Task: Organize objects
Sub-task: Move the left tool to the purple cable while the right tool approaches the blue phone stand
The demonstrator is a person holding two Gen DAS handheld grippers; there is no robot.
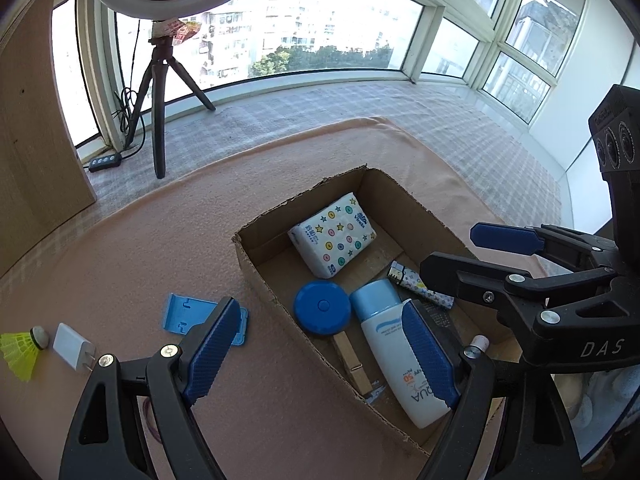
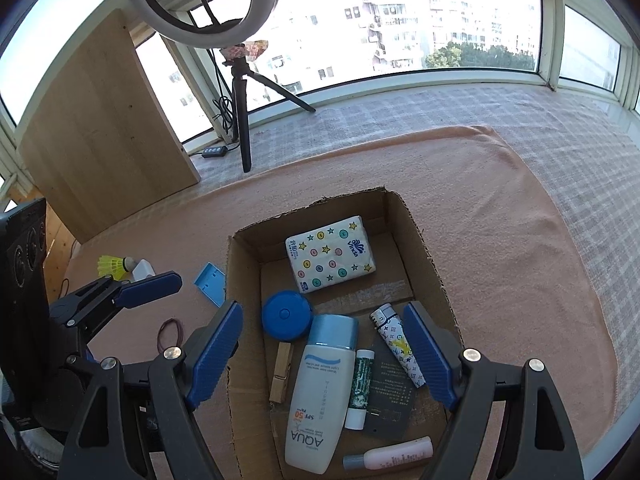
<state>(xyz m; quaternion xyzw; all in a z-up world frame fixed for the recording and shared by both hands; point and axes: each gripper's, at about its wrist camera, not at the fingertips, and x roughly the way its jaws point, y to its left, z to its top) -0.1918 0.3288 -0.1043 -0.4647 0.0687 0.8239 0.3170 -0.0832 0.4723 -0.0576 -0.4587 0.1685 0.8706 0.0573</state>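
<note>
The blue stand (image 1: 204, 316) lies flat on the pink cloth (image 1: 160, 240), just left of the box (image 1: 256, 276). The left hand-held gripper (image 1: 320, 354), released and empty, is nearer than the right (image 2: 320, 354), also released.

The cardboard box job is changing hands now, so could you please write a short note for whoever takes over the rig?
Left gripper: jaws open, holding nothing, over the box's near-left wall.
Right gripper: jaws open, holding nothing, above the box.
Done, inside the cardboard box: tissue pack, blue round case, sunscreen bottle, clothespin, lip balm, patterned lighter, dark card, small pink bottle.
Left, on the pink cloth left of the box: blue stand, white charger, yellow shuttlecock, hair tie.
</note>
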